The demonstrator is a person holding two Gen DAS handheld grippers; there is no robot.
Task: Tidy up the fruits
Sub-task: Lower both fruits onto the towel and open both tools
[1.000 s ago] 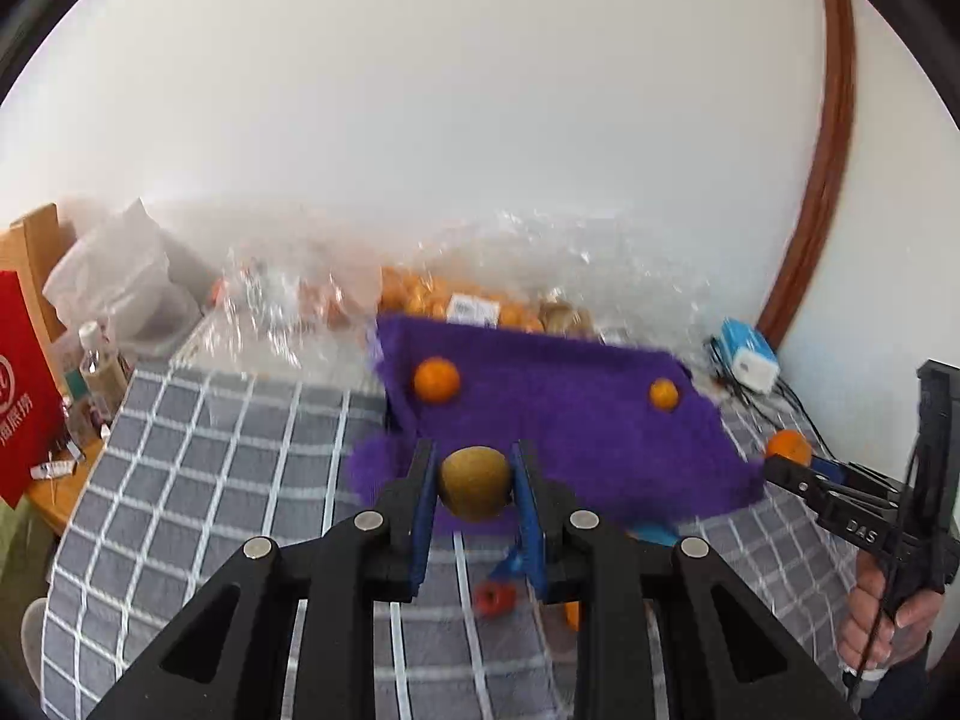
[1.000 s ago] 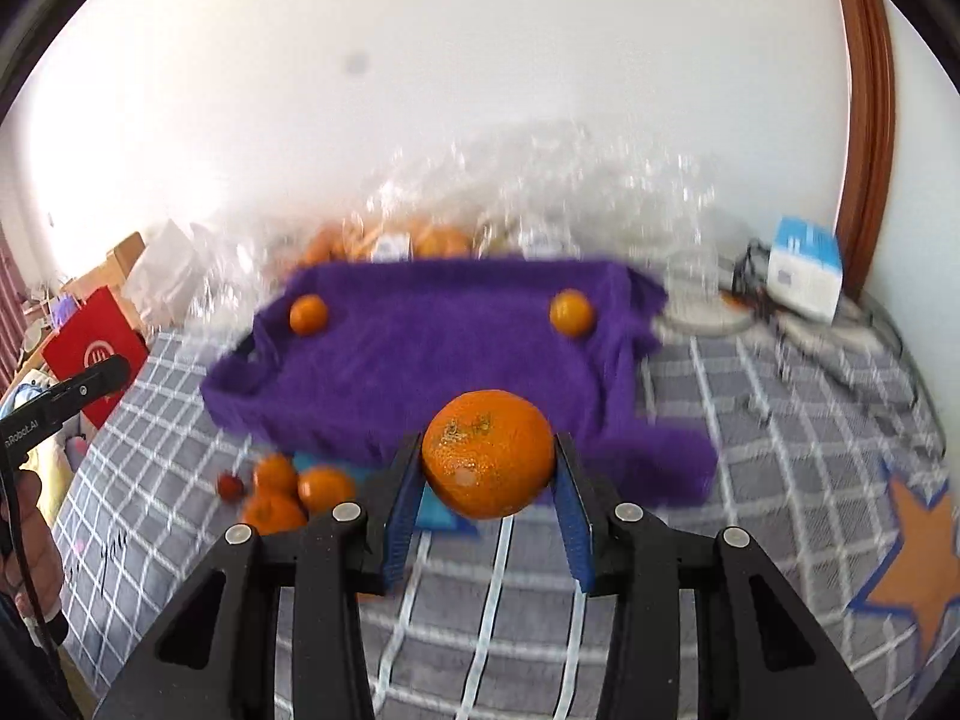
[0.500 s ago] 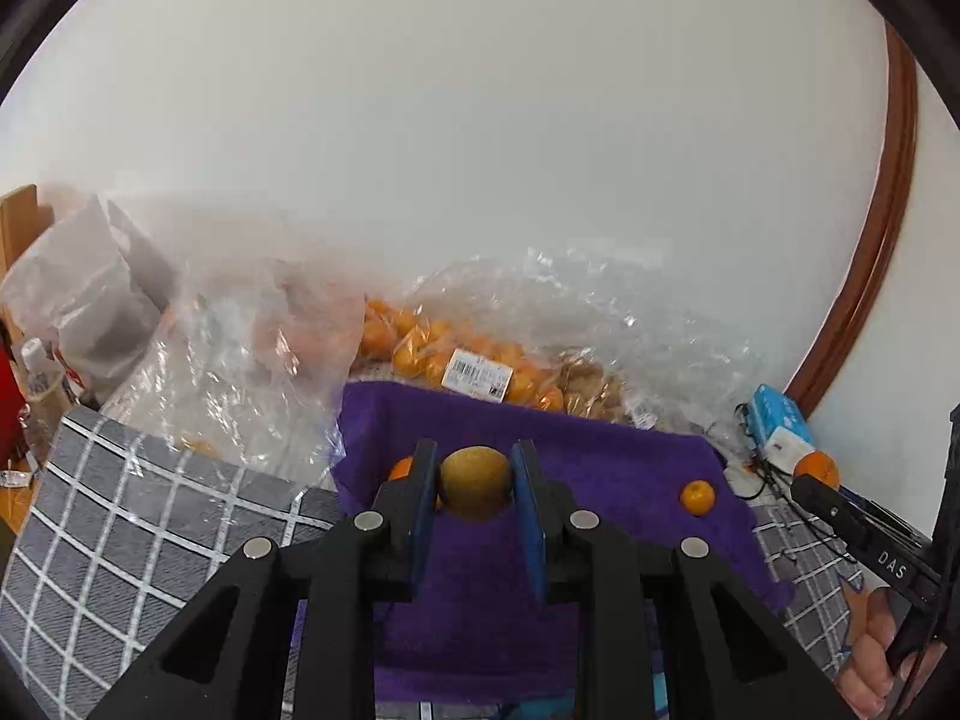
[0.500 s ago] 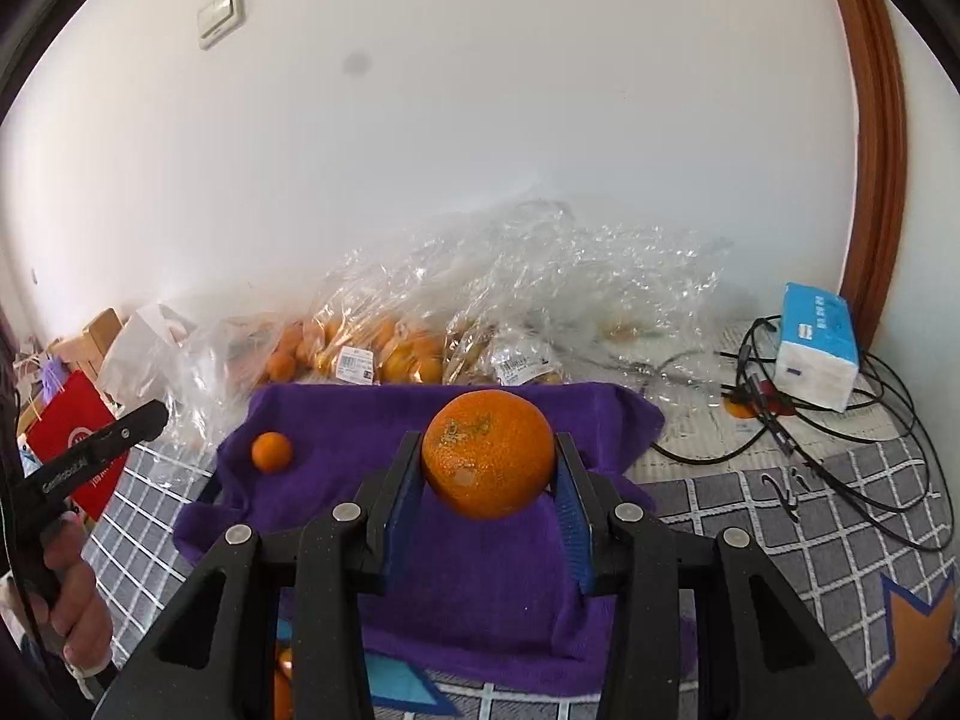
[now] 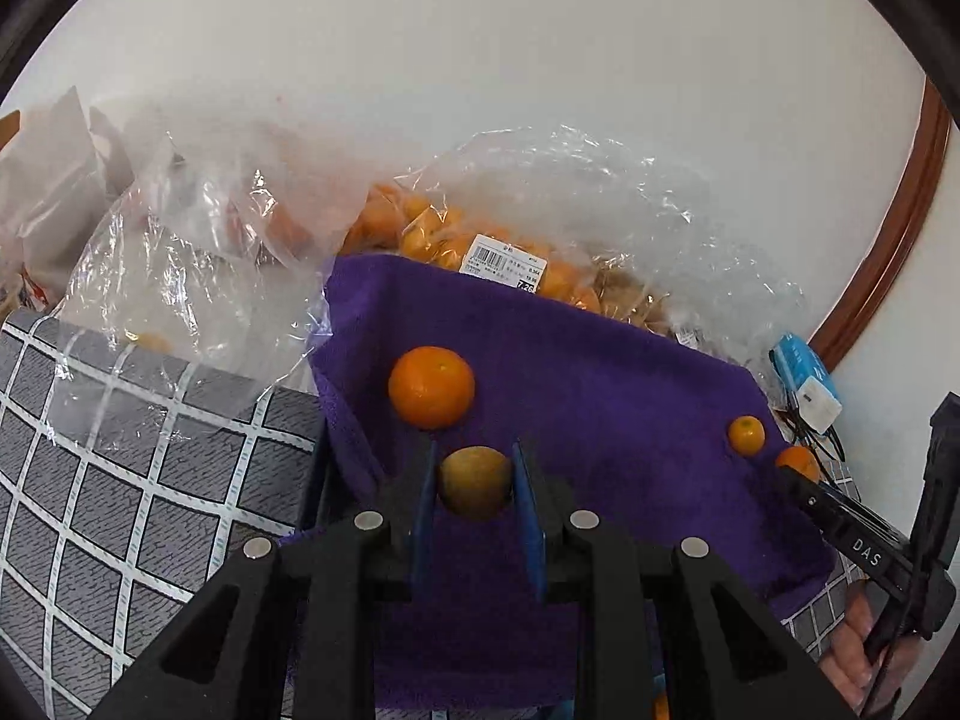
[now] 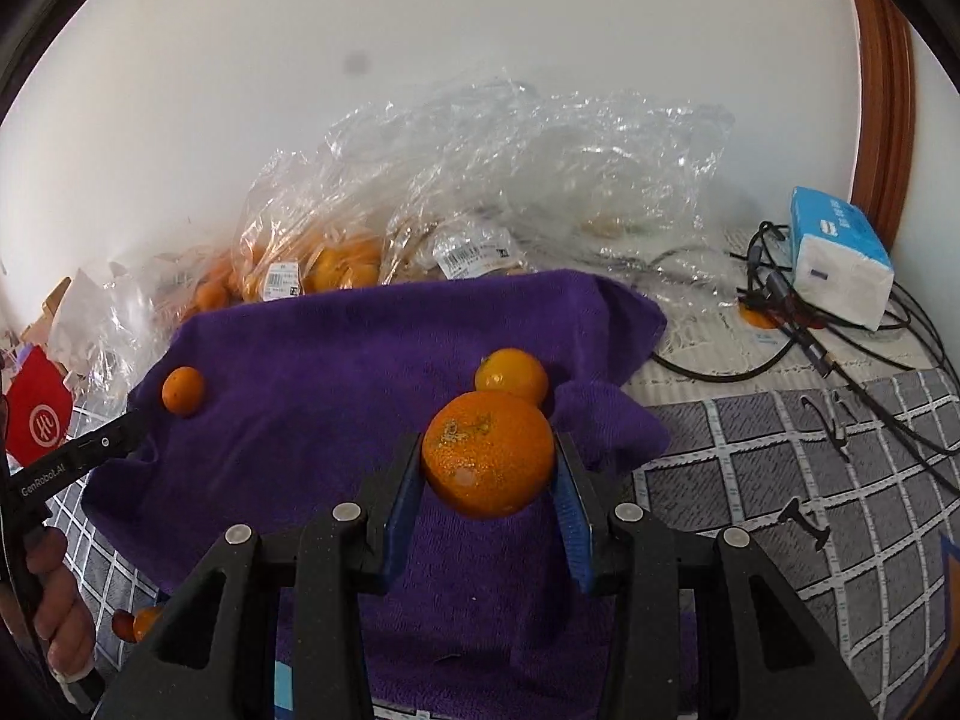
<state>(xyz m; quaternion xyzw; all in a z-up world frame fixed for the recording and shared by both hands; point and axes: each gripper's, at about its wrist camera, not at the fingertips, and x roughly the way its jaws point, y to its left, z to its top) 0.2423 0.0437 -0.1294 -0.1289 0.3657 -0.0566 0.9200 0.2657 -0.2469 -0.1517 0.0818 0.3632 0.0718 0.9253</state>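
Observation:
My left gripper [image 5: 474, 483] is shut on a brown-green kiwi [image 5: 474, 489], held over the near left part of a purple towel [image 5: 600, 396]. An orange [image 5: 431, 386] lies on the towel just beyond the kiwi. A small orange [image 5: 746, 434] lies at the towel's right edge. My right gripper [image 6: 487, 468] is shut on a large orange [image 6: 487, 453] over the right part of the towel [image 6: 336, 372]. A smaller orange [image 6: 511, 373] lies just behind it, and another orange [image 6: 183, 390] lies at the far left of the towel.
Clear plastic bags of oranges [image 6: 312, 264] lie against the wall behind the towel. A blue and white tissue pack [image 6: 837, 261] and black cables [image 6: 798, 330] lie at the right. A grey checked cloth [image 5: 120, 456] covers the table. Loose fruit [image 6: 141, 624] lies at the towel's near left.
Both grippers have moved forward and lower towards the towel, still holding their fruit. The oranges on the towel appear larger and closer.

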